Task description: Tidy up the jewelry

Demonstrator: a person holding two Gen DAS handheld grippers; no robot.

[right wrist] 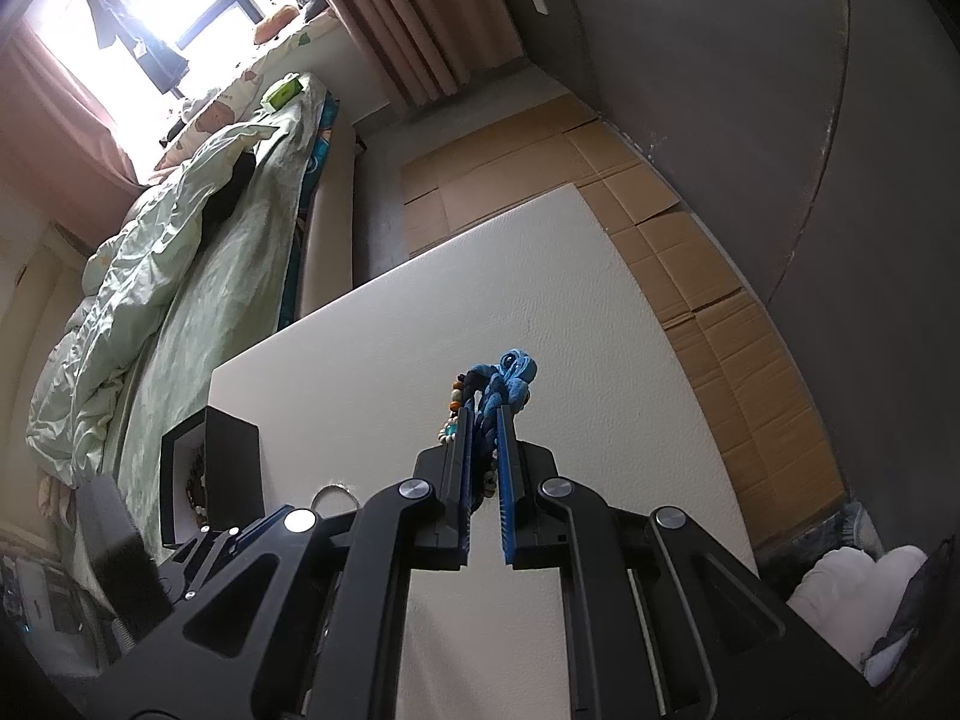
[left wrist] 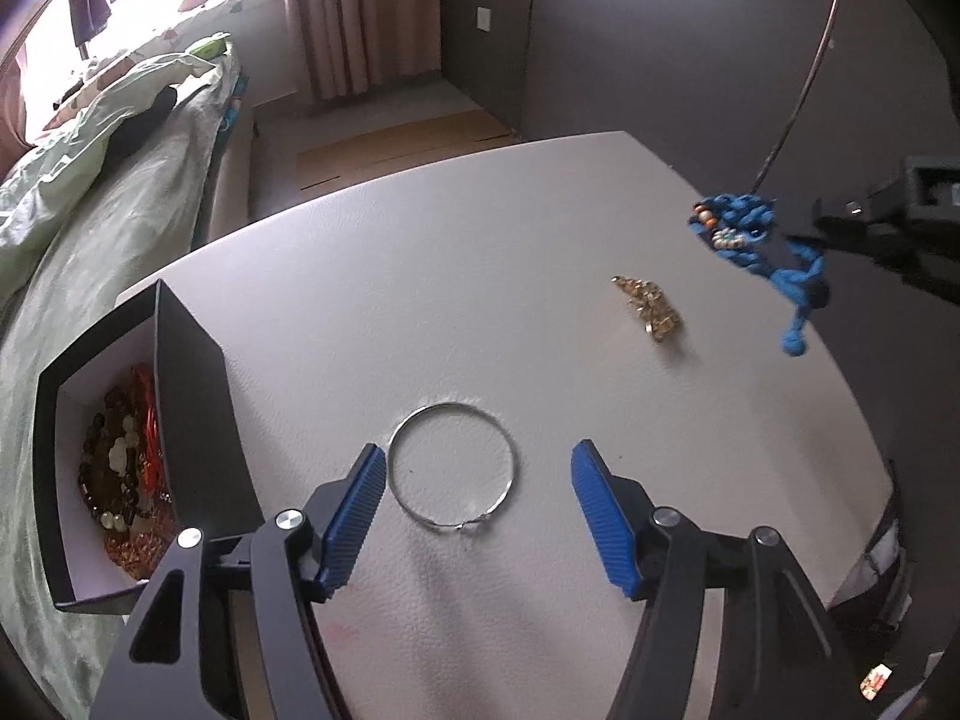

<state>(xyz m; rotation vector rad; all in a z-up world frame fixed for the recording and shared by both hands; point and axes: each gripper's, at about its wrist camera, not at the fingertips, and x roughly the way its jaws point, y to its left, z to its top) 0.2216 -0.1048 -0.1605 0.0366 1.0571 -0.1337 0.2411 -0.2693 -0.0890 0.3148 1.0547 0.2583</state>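
A silver bangle (left wrist: 451,467) lies on the white table (left wrist: 420,300), between the fingers of my open left gripper (left wrist: 477,468). A black jewelry box (left wrist: 129,450) with beaded bracelets stands at the table's left edge; it also shows in the right wrist view (right wrist: 231,468). A gold chain piece (left wrist: 651,309) lies at the right. My right gripper (right wrist: 485,420) is shut on a blue braided cord bracelet with beads (right wrist: 504,381) and holds it above the table; it also shows in the left wrist view (left wrist: 762,246).
A bed with a green quilt (right wrist: 180,252) runs along the table's left side. Flattened cardboard (right wrist: 660,240) covers the floor beyond and to the right of the table. A dark wall (left wrist: 690,30) stands behind.
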